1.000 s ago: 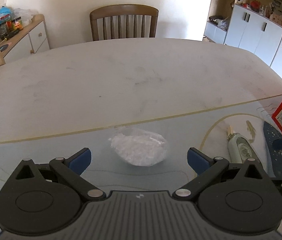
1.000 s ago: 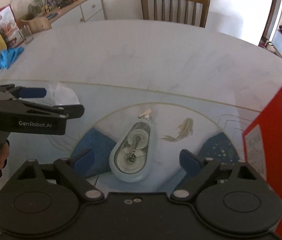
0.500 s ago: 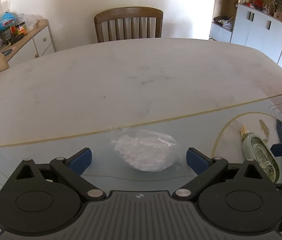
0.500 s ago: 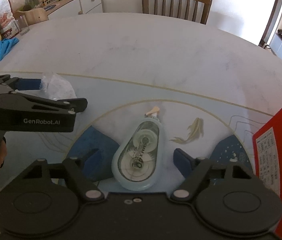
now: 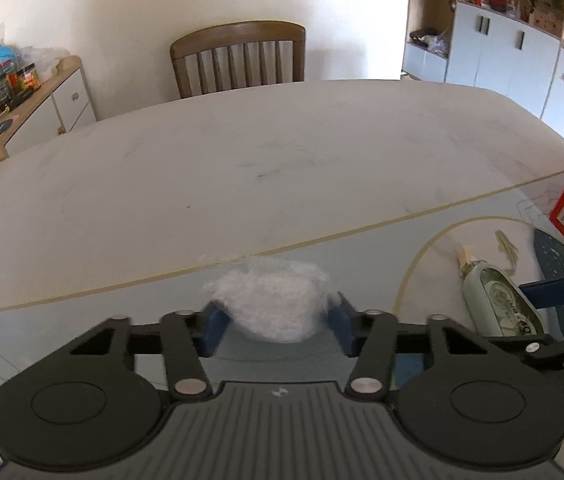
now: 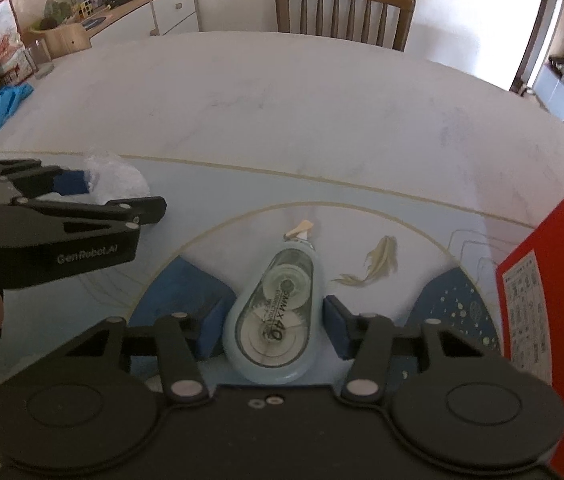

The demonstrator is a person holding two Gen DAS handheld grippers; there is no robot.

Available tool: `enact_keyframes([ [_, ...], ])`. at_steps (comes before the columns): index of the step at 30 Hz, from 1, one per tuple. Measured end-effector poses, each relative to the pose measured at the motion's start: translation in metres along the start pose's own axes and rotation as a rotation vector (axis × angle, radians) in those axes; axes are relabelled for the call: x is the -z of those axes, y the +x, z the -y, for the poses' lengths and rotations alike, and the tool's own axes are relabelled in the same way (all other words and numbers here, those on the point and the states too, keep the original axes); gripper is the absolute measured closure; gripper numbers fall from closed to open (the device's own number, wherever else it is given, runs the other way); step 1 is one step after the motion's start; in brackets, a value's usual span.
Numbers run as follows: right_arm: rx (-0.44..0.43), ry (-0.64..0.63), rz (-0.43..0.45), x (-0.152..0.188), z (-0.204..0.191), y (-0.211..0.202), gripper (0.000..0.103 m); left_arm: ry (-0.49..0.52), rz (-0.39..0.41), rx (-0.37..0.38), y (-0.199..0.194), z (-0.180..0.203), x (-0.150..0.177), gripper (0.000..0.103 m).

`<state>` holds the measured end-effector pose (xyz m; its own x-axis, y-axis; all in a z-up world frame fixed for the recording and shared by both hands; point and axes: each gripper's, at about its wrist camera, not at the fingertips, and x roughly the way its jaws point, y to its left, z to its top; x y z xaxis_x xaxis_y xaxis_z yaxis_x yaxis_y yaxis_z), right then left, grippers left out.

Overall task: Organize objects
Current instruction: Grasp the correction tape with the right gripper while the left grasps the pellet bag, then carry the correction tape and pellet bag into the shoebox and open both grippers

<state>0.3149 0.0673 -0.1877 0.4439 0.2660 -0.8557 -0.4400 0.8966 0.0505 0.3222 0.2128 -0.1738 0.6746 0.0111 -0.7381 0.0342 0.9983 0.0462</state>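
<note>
left gripper (image 5: 276, 326) just been closing, pads touching both flanks of the crinkly white plastic bag (image 5: 276, 306) on the blue mat (image 5: 82, 344). right gripper (image 6: 272, 330) closing too, correction tape (image 6: 272, 320) between, slim gap on the right, not yet clamped. risks: soft bag slipping out; smooth tapered tape shell twisting or popping forward. readable: "5mm x 40" on the tape, "genrobot.ai" on the left gripper's side.
</note>
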Motion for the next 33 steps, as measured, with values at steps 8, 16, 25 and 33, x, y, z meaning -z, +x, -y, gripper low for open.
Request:
enact_keyframes([
  [8,-0.039,0.058,0.007,0.005,0.012,-0.018,0.052,0.047,-0.024,0.034,-0.019,0.017,0.002,0.065],
  [16,-0.073,0.072,0.04,0.021,0.017,-0.057,0.052,0.069,-0.045,0.09,-0.051,0.038,0.005,0.065],
  [25,-0.114,0.099,0.096,0.027,0.029,-0.099,0.052,0.065,-0.058,0.148,-0.091,0.061,0.001,0.065],
  [33,-0.133,0.119,0.162,0.036,0.054,-0.145,0.052,0.053,-0.05,0.179,-0.124,0.089,-0.01,0.065],
])
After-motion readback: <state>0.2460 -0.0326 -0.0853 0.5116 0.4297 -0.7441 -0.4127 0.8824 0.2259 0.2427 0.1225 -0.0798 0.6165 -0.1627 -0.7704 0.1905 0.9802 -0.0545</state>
